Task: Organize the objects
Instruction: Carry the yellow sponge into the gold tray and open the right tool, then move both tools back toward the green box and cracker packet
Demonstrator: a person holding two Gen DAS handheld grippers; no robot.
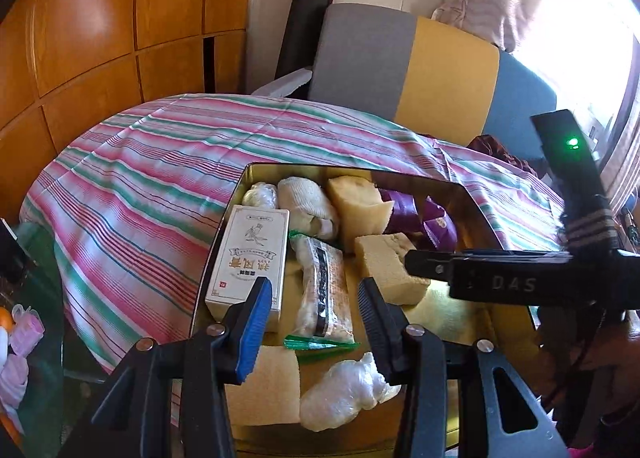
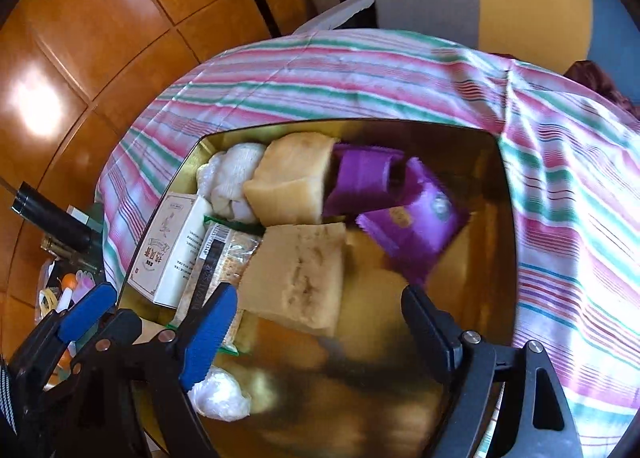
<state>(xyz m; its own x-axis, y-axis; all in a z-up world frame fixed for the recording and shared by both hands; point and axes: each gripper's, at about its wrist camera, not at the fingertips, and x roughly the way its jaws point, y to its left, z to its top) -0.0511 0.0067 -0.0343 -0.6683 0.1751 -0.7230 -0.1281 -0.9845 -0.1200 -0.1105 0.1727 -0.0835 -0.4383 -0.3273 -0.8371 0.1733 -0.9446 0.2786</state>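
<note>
Striped bedcover [image 1: 152, 162] carries a gold tin tray [image 1: 476, 202], already well filled with objects.

From left to right in the tray lie a white printed box [image 1: 250, 258], a snack packet [image 1: 326, 290], two yellow sponge blocks [image 2: 298, 278] and purple wrappers [image 2: 404, 218], so most sorting seems done. On the far left edge, small items [image 1: 16, 338] on a glass surface may remain; they are cut off. Left gripper [image 1: 312, 322] stands partly open over the packet, holding nothing. Right gripper [image 2: 320, 322] is wide open and empty above the sponge. Lower tray in the right wrist view is blurred.
</note>
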